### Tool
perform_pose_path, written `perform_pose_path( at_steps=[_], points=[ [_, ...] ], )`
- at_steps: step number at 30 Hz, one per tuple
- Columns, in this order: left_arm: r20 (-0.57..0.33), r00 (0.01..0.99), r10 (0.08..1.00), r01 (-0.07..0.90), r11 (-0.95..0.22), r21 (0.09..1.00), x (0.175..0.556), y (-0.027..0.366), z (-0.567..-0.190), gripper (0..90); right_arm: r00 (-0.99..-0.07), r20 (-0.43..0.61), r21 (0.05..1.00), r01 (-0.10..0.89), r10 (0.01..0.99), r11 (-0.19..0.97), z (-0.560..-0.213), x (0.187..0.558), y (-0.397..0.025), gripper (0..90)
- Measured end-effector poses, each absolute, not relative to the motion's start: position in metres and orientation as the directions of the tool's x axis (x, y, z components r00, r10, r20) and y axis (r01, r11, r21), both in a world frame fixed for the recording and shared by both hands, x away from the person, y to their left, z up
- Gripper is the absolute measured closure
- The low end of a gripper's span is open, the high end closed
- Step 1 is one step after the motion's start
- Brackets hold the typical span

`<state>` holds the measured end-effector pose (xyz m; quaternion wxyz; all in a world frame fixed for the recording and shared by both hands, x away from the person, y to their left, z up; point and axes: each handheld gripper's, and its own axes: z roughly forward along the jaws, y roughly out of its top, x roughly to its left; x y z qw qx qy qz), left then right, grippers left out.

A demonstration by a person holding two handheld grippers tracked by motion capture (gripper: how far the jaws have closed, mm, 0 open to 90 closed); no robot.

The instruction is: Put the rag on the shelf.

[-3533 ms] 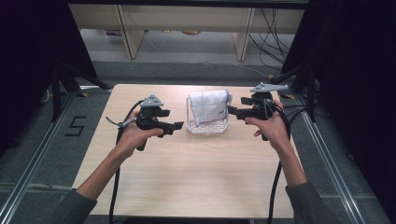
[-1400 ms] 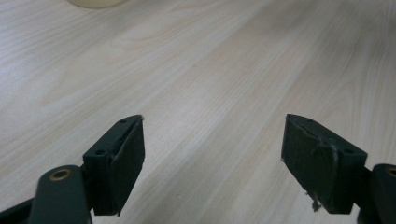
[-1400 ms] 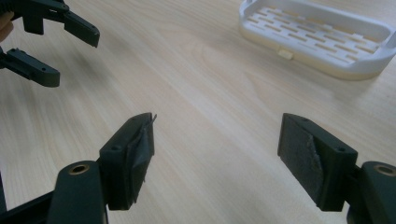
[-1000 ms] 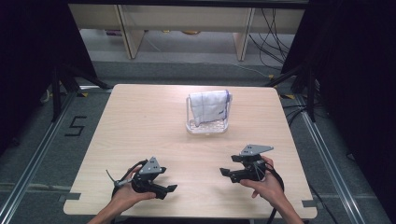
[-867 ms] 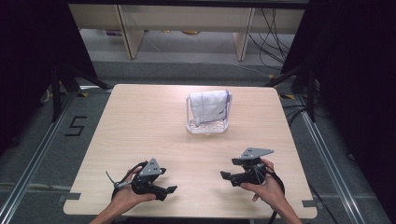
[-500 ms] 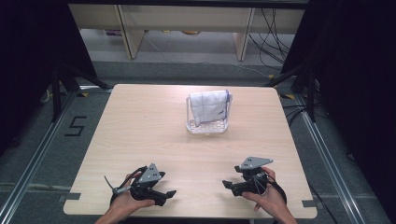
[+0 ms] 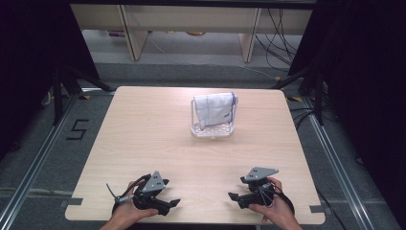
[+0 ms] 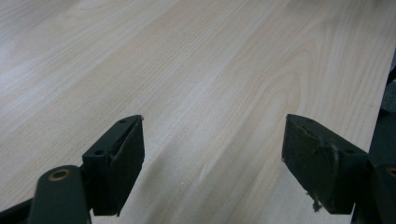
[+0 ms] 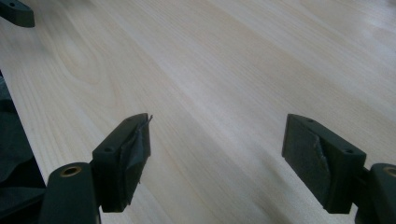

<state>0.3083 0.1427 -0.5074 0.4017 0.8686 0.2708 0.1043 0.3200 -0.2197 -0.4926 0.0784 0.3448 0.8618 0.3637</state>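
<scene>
A white plastic basket (image 7: 229,130) stands at the far middle of the wooden table (image 7: 153,129), and a white cloth (image 7: 214,109) with a dark edge is draped over it. Both grippers rest low near the table's front edge, far from the basket. My left gripper (image 7: 171,205) is at the front left, open, its jaws pointing right. In the left gripper view it (image 8: 212,154) has only bare wood between its fingers. My right gripper (image 7: 235,200) is at the front right, open, pointing left. The right gripper view shows it (image 9: 217,149) over bare wood too.
One jaw tip of the other gripper (image 9: 16,11) shows at the top left of the right gripper view. Dark floor and cables surround the table, and black stands (image 7: 316,81) flank its far corners. The front edge lies just under both hands.
Both grippers have drawn back from beside the basket to the table's front edge, sinking a little lower and nearer in the last second. The basket and cloth have not moved.
</scene>
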Motion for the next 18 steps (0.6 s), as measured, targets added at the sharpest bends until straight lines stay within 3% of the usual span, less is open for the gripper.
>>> perform_pose_path(
  at_steps=[18],
  points=[
    [-0.052,0.826,0.561,0.395,-0.513,0.762,0.3107,0.1449,-0.5077,21.2,-0.765,0.130,0.675,0.534,0.631,0.509,-0.4953,0.3232,-0.2190,24.3]
  ],
)
